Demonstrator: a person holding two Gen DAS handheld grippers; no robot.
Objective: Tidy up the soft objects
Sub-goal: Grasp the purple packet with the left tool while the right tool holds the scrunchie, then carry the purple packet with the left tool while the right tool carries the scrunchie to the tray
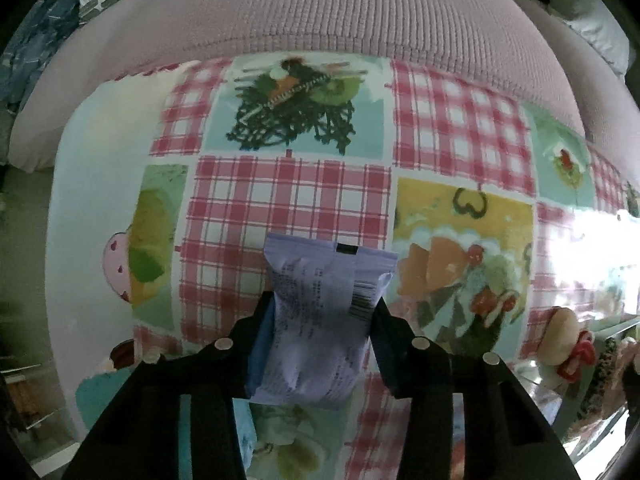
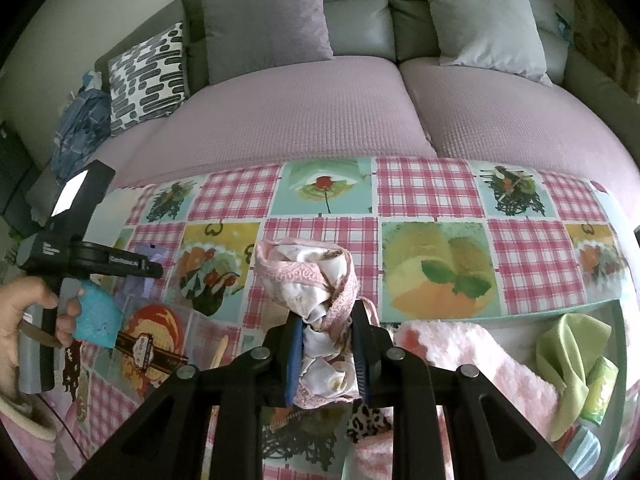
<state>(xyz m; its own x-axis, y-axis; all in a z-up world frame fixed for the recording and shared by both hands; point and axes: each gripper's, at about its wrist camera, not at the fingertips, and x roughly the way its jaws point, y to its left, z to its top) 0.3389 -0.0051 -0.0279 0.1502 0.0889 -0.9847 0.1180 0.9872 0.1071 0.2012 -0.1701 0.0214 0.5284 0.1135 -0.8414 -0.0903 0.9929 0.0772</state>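
Note:
In the left wrist view, a pale lilac snack packet (image 1: pixel 320 280) with small print and a barcode stands between the fingers of my left gripper (image 1: pixel 322 300). Both pads press on its sides, and it hangs over the patchwork tablecloth (image 1: pixel 288 196). In the right wrist view, my right gripper (image 2: pixel 326 312) is shut on a bundle of white fabric with pink lace trim (image 2: pixel 304 276), which bulges above the fingertips. At the left edge of that view a person's hand (image 2: pixel 20 320) holds the left gripper's handle, and a corner of the lilac packet (image 2: pixel 140 256) shows behind it.
A sofa with a pink waffle cover (image 2: pixel 280 112) and several cushions (image 2: pixel 264 16) lies behind the table. A fluffy pink cloth (image 2: pixel 480 352) and a green cloth (image 2: pixel 572 360) lie in a clear bin at the right. A plush toy (image 1: pixel 568 340) sits at the lower right.

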